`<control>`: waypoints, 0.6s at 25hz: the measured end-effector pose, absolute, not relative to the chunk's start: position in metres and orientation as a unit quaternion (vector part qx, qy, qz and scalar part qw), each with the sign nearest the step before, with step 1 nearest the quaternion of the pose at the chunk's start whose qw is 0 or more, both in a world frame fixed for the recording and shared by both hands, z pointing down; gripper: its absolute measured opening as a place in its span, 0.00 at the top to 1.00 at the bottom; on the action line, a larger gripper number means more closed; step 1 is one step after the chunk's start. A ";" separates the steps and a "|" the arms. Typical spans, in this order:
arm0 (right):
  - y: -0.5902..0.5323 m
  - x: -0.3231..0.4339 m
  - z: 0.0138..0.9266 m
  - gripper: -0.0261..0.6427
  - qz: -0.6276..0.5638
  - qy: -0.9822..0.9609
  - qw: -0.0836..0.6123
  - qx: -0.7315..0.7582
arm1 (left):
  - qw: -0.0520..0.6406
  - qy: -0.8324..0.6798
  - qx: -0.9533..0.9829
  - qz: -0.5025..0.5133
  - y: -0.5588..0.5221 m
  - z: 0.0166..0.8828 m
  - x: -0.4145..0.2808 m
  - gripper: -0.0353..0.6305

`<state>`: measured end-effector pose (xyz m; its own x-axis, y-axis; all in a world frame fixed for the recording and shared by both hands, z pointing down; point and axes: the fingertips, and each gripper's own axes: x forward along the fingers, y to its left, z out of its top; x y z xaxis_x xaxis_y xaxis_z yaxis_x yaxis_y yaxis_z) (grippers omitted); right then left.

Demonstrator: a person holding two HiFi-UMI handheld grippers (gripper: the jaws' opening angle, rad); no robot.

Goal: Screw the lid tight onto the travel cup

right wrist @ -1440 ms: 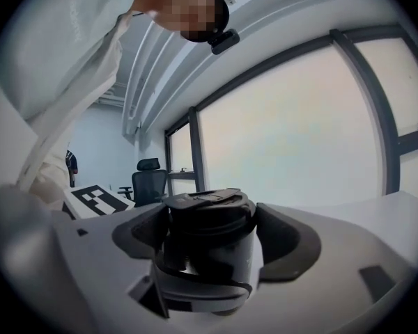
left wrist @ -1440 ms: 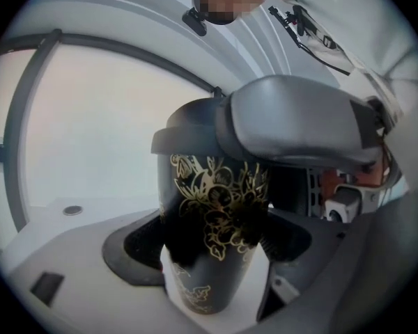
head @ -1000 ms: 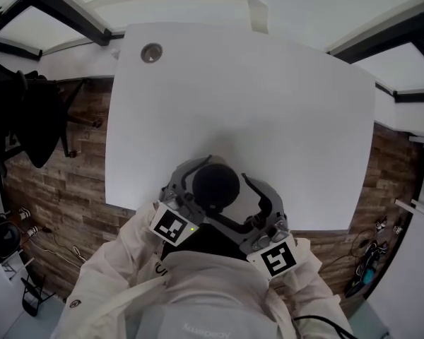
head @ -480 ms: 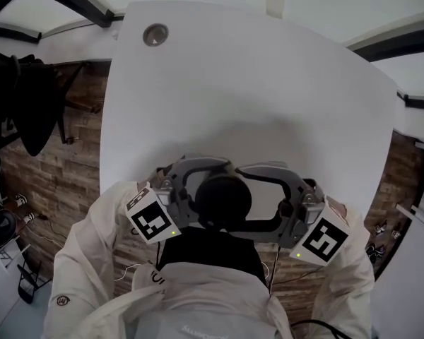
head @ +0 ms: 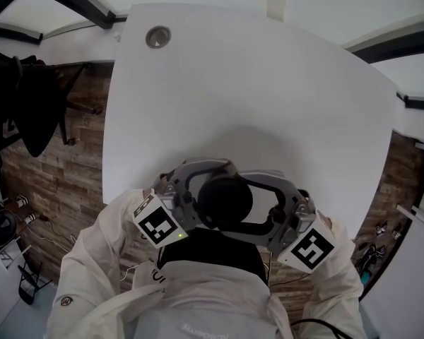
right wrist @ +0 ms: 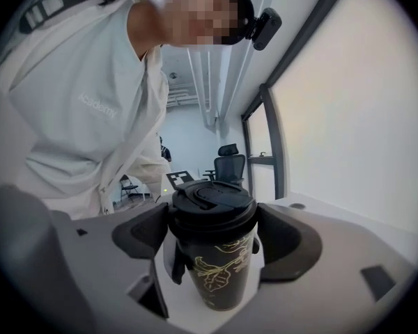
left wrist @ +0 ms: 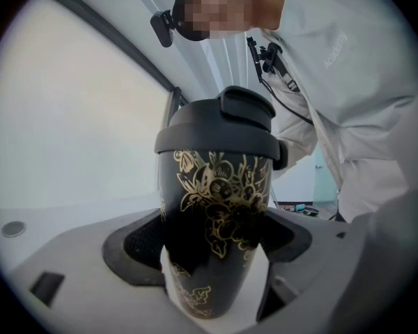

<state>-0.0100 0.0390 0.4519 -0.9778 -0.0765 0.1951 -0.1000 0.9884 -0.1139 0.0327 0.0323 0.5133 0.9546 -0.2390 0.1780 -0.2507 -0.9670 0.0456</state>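
- While the travel cup (left wrist: 219,207) is standing upright close to the near edge of the white surface (head: 268,83), its black lid (right wrist: 210,211) is sitting on top.
- The left claw (left wrist: 216,249) is clamping the cup's gold-patterned body.
- The right claw (right wrist: 212,232) is gripping the lid from the opposite side, its pads pressing on the rim.

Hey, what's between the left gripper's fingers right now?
The left gripper grips the cup by its gold-patterned body, lid above the fingers, seen in the left gripper view.
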 end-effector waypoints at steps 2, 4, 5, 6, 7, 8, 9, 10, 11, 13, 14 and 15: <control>0.039 -0.009 0.451 0.37 0.068 -0.990 0.082 0.095 | 0.034 -0.153 0.984 0.084 0.032 0.513 0.033 0.34; 0.038 -0.008 0.448 0.37 0.066 -0.984 0.068 0.149 | 0.035 -0.183 0.979 0.081 0.030 0.511 0.033 0.34; 0.037 -0.008 0.447 0.37 0.065 -0.980 0.062 0.176 | 0.036 -0.198 0.976 0.082 0.029 0.511 0.033 0.34; 0.036 -0.007 0.446 0.37 0.065 -0.975 0.055 0.204 | 0.036 -0.211 0.973 0.087 0.028 0.512 0.032 0.34; 0.035 -0.006 0.445 0.37 0.068 -0.969 0.049 0.232 | 0.036 -0.224 0.969 0.094 0.026 0.512 0.032 0.34; 0.034 -0.005 0.445 0.37 0.071 -0.962 0.043 0.262 | 0.038 -0.238 0.965 0.100 0.025 0.513 0.032 0.34; 0.033 -0.003 0.444 0.37 0.074 -0.953 0.039 0.289 | 0.041 -0.253 0.961 0.104 0.024 0.513 0.032 0.34; 0.033 -0.002 0.443 0.37 0.077 -0.945 0.036 0.315 | 0.045 -0.269 0.956 0.106 0.024 0.513 0.033 0.34; 0.033 0.000 0.442 0.37 0.078 -0.937 0.035 0.338 | 0.046 -0.285 0.951 0.108 0.023 0.512 0.033 0.34; 0.032 0.003 0.440 0.37 0.079 -0.922 0.032 0.378 | 0.044 -0.315 0.942 0.109 0.021 0.511 0.034 0.34; 0.031 0.004 0.440 0.37 0.079 -0.914 0.031 0.396 | 0.044 -0.329 0.937 0.110 0.020 0.510 0.035 0.34; 0.031 0.005 0.440 0.37 0.079 -0.907 0.030 0.413 | 0.043 -0.341 0.933 0.110 0.019 0.510 0.035 0.34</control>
<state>0.0054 0.0305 0.4397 -0.6572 -0.7442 0.1194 -0.7537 0.6465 -0.1182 0.0354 0.0187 0.5102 0.7433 -0.6264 0.2348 -0.6454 -0.7639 0.0051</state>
